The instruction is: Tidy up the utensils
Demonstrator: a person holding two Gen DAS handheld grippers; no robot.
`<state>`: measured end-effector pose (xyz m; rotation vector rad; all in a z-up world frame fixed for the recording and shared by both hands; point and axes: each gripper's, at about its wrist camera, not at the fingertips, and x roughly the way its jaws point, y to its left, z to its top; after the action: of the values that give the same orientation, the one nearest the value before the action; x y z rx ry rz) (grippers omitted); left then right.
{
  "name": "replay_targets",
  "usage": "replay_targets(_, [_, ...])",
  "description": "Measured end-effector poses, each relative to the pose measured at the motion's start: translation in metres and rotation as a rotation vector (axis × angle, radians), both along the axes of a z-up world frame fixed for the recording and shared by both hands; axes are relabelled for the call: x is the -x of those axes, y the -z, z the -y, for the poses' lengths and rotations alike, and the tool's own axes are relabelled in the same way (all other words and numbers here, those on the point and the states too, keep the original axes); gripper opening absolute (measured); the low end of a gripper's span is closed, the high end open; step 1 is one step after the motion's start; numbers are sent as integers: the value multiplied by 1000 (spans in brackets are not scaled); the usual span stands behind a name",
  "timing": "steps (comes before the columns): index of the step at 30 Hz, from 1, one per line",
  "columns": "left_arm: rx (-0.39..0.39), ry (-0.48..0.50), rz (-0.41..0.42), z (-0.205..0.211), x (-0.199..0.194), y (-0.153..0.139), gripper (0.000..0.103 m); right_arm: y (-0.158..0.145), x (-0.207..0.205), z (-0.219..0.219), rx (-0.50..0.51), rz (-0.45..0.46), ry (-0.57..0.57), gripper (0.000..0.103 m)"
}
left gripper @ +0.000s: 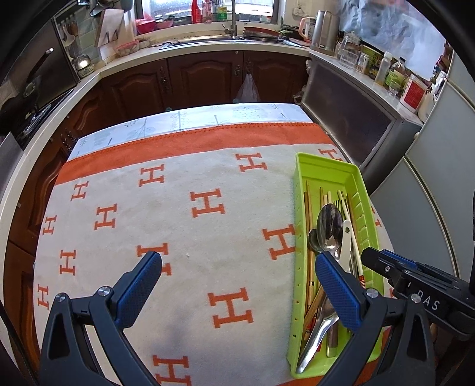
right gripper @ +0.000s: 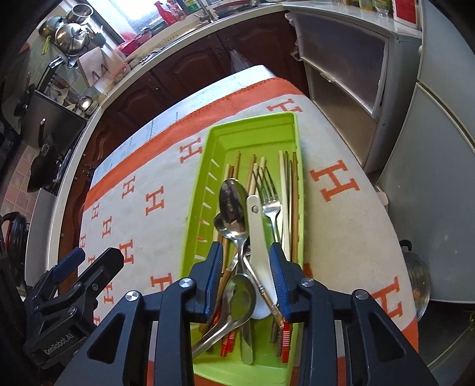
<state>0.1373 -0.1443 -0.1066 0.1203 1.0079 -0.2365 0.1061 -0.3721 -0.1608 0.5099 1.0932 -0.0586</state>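
Presently, tray (right gripper: 207, 166): lime green, held cutlery.
Right gripper (right gripper: 246, 252): over tray, jaws parted, nothing gripped.
Left gripper (left gripper: 239, 261): beside tray, jaws wide.

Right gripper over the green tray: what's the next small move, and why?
Probably lift the right gripper straight up and clear. Its jaws stand apart above the green tray, the white spoon lies between them unpinched, and the blanket shows no utensils left. The left gripper is open and empty.

Home kitchen. Sink with faucet (left gripper: 233, 17) under a window, dark wood cabinets (left gripper: 204, 80), kettle (left gripper: 325, 29) and jars on the worktop (left gripper: 350, 66). Pots (right gripper: 69, 35) hang by the tiled wall.
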Motion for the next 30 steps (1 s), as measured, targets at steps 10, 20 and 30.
replay_targets(10, [-47,-48,79,-35,56,-23,102,-29,43,-39,39,70,-86,42])
replay_targets(20, [-98,-81,162,-54,113,-46,102,-64,105,-78,119,172,-132,58])
replay_targets(30, [-27,-181,225,-74,141,-80,102,-127,158,-95,200,319,-107,72])
